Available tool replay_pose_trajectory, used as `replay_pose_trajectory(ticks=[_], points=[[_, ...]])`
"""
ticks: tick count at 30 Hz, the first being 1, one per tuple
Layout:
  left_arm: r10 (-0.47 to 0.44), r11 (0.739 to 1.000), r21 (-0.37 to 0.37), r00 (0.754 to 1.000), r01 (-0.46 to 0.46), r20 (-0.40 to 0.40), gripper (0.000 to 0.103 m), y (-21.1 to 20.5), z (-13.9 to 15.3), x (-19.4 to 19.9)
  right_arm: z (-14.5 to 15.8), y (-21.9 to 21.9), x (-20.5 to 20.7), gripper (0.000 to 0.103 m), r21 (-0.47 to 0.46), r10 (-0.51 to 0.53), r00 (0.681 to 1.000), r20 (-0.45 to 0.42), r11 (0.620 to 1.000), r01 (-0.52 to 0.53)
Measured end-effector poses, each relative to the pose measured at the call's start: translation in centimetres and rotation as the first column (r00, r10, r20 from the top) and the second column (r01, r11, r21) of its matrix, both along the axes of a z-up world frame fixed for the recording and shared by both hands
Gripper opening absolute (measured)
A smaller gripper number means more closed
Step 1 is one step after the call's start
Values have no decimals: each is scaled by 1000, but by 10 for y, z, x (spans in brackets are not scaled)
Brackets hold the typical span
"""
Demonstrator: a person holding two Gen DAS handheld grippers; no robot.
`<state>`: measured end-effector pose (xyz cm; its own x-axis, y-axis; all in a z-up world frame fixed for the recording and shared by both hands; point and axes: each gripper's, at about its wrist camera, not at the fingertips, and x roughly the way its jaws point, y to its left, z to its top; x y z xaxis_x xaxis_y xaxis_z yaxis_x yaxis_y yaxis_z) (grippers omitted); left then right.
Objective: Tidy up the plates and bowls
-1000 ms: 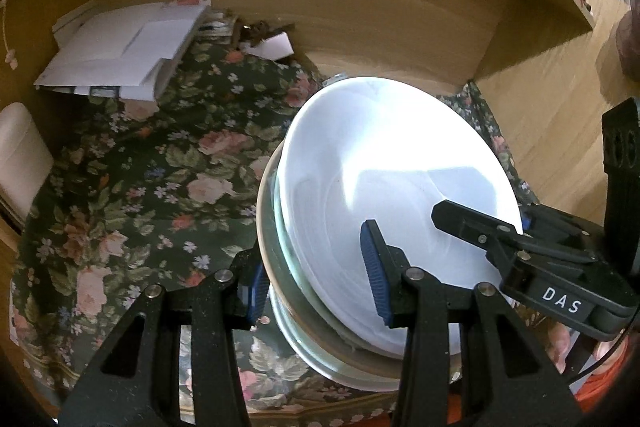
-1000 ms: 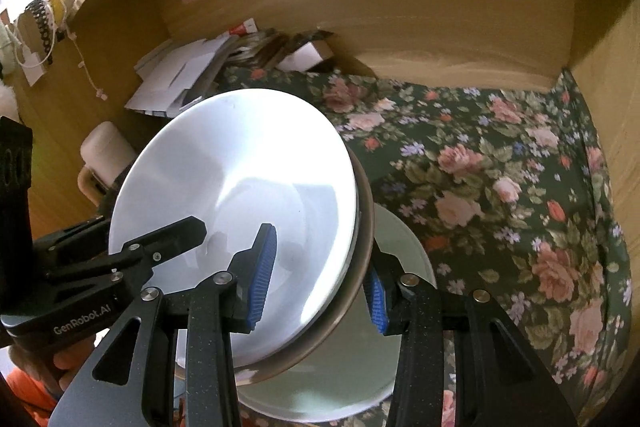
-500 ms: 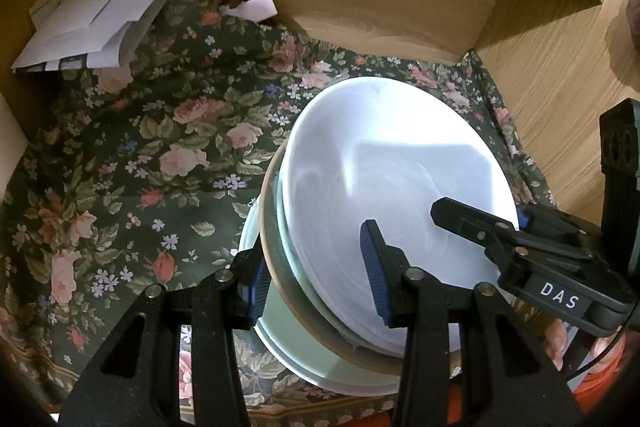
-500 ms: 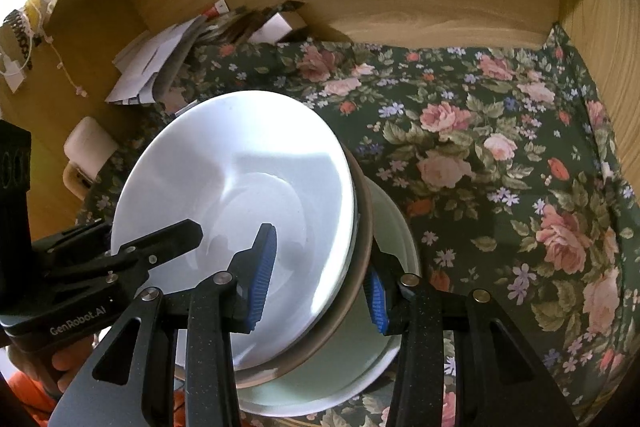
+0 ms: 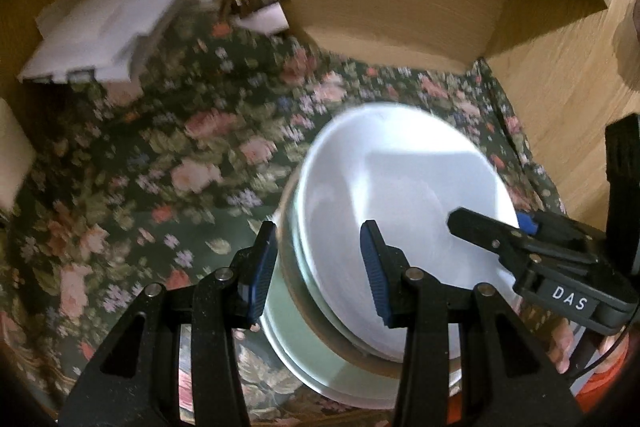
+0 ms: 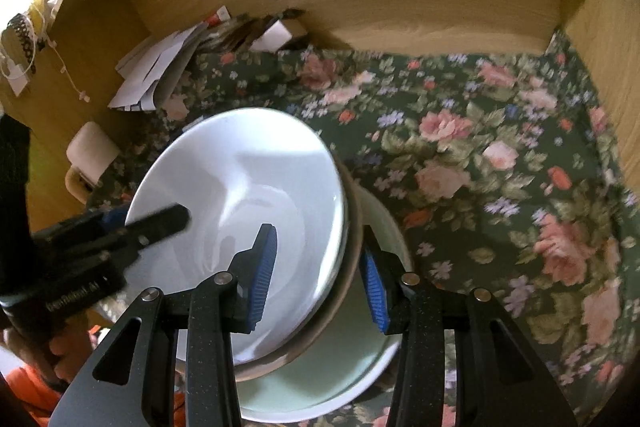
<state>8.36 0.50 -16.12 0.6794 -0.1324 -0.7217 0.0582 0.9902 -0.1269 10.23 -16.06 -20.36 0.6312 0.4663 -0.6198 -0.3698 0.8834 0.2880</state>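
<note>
I hold the stack of dishes [image 5: 400,211] from both sides: my left gripper [image 5: 318,271] is clamped across its left rim, my right gripper [image 6: 318,273] across its right rim, one pad inside the white bowl [image 6: 240,211], one outside. Opposed grips keep the nested pieces level. The stack sits over a pale green plate [image 6: 340,379] on the floral cloth [image 6: 500,167]; whether they touch, I cannot tell.

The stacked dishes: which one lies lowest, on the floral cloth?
The pale green round plate lies lowest. Above it, gripped by both claws, sit a brown-rimmed dish and the white bowl on top.
</note>
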Motion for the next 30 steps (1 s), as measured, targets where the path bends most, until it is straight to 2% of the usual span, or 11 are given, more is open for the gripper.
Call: replay_pose_trajectory(ticks=[7, 10, 14, 17, 19, 22, 27, 29, 30], points=[[32, 999, 33, 990, -36, 137, 49, 1, 34, -18, 34, -12, -23, 40, -3, -35, 991, 133, 999, 36], [33, 998, 37, 974, -42, 223, 56, 0, 52, -33, 51, -16, -40, 49, 9, -42, 977, 210, 999, 41], [30, 998, 47, 941, -48, 336, 64, -6, 74, -55, 72, -17, -66, 60, 10, -66, 941, 332, 998, 67], [23, 997, 53, 917, -48, 398, 70, -10, 85, -71, 82, -21, -85, 73, 36, -82, 912, 401, 997, 74], [23, 997, 58, 903, -53, 429, 74, -12, 90, -80, 88, -22, -96, 78, 40, -91, 891, 445, 996, 81], [19, 997, 57, 879, -52, 477, 81, -16, 97, -96, 92, -23, -108, 85, 51, -98, 873, 479, 995, 84], [19, 997, 54, 837, -58, 546, 93, -19, 103, -120, 94, -27, -119, 92, 79, -109, 860, 499, 994, 80], [18, 997, 53, 824, -58, 566, 96, -20, 104, -129, 95, -29, -124, 101, 92, -122, 851, 510, 992, 87], [19, 997, 54, 820, -61, 573, 98, -20, 104, -131, 95, -30, -127, 103, 99, -131, 845, 518, 991, 93]])
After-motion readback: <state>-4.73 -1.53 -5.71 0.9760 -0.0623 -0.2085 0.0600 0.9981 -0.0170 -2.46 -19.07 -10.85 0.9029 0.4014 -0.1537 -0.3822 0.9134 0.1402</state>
